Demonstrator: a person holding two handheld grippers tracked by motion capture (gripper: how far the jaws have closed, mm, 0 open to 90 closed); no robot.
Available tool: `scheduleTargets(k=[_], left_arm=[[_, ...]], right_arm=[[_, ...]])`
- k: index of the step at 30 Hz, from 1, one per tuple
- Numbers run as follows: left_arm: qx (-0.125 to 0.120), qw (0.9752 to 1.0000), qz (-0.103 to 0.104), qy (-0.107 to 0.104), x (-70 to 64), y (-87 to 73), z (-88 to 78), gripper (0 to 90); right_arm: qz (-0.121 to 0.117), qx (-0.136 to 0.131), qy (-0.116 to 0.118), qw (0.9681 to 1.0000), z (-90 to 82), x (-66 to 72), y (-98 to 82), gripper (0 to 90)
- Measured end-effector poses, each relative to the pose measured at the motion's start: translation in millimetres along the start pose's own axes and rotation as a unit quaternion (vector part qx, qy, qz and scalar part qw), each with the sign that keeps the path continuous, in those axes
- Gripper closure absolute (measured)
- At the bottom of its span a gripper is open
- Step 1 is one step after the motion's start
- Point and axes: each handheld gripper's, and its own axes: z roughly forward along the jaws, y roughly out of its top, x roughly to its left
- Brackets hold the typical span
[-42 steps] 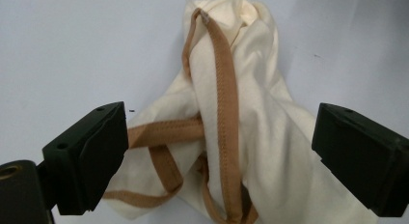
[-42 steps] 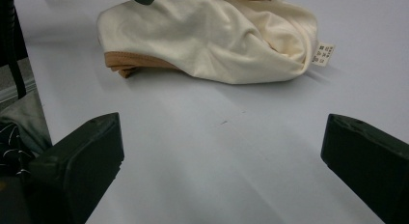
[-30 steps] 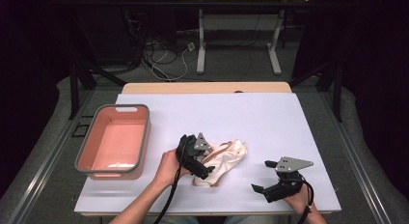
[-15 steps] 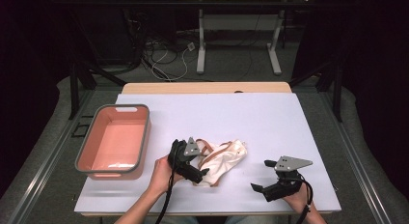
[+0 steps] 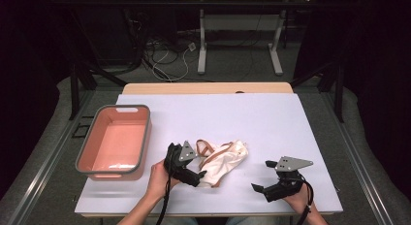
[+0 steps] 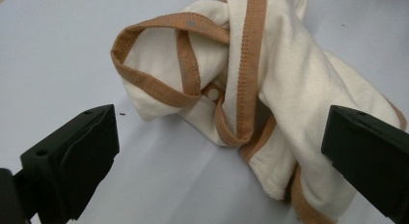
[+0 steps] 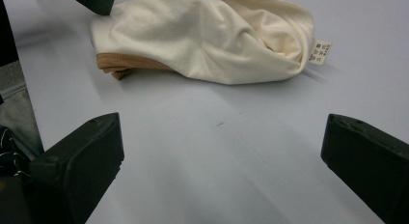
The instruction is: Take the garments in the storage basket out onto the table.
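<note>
Bare table (image 5: 271, 123) beyond and right of crumpled cream garment (image 5: 224, 159): free passage. Open strip between garment and right gripper (image 5: 265, 187). Pink bin (image 5: 115, 141) blocks left side; gap to left gripper (image 5: 194, 178) looks narrow, hard to judge.

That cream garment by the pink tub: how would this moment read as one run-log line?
left tool: open, at cream garment | right tool: open, apart | pink tub: left of garment
</note>
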Motion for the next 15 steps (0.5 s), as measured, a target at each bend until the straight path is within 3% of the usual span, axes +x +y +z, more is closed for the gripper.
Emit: scheduleTargets(k=[7, 10, 15], left_arm=[[0.001, 1.0000, -0.005, 0.002, -5.7, -3.7, -3.9, 0.0], [0.006, 1.0000, 0.003, 0.005, -8.7, -5.1, -5.3, 0.0], [0.009, 0.9999, -0.006, 0.000, -11.3, -8.7, -5.2, 0.0]], right_arm=[[-0.002, -0.001, 0.000, 1.0000, -1.8, 1.8, -0.4, 0.9], [-0.001, -0.004, -0.001, 1.0000, -1.6, 1.7, -0.5, 0.9], [-0.004, -0.001, -0.001, 1.0000, -0.9, 2.5, 0.3, 1.0]])
